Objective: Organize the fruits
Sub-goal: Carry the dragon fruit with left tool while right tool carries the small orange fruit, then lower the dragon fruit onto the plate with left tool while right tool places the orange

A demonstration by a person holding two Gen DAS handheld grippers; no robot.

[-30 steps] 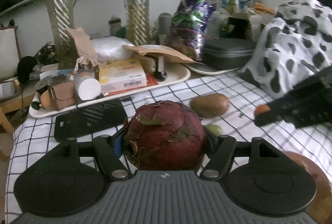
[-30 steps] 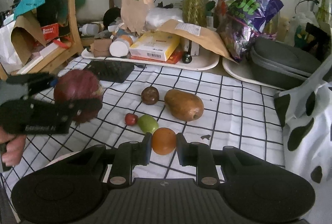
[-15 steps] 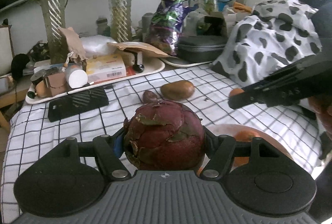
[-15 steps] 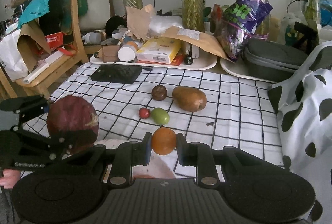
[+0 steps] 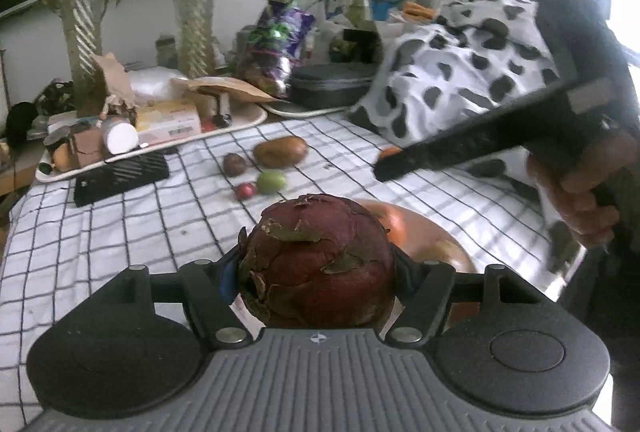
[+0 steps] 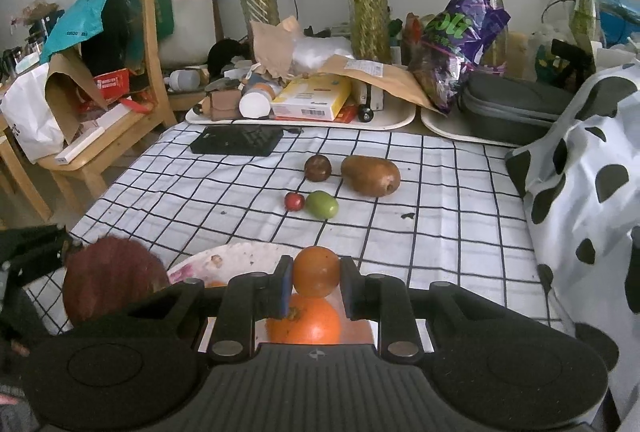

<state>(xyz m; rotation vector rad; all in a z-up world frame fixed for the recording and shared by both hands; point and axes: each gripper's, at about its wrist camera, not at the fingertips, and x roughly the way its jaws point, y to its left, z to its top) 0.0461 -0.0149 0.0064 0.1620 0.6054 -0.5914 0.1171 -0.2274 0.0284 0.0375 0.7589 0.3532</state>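
Moved: both grippers have drawn back over the plate (image 6: 240, 256), the loose fruits now farther off.
Left gripper (image 5: 318, 272): clamped on the dragon fruit (image 5: 320, 264).
Right gripper (image 6: 316, 282): closed on a small orange (image 6: 316, 271), above a larger orange (image 6: 306, 322) on the plate.
Cloth (image 6: 420, 232): brown pear (image 6: 371, 175), green fruit (image 6: 322, 204).

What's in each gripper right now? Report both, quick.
Left gripper: closed on the dark red dragon fruit.
Right gripper: closed on the small orange, above the plate.
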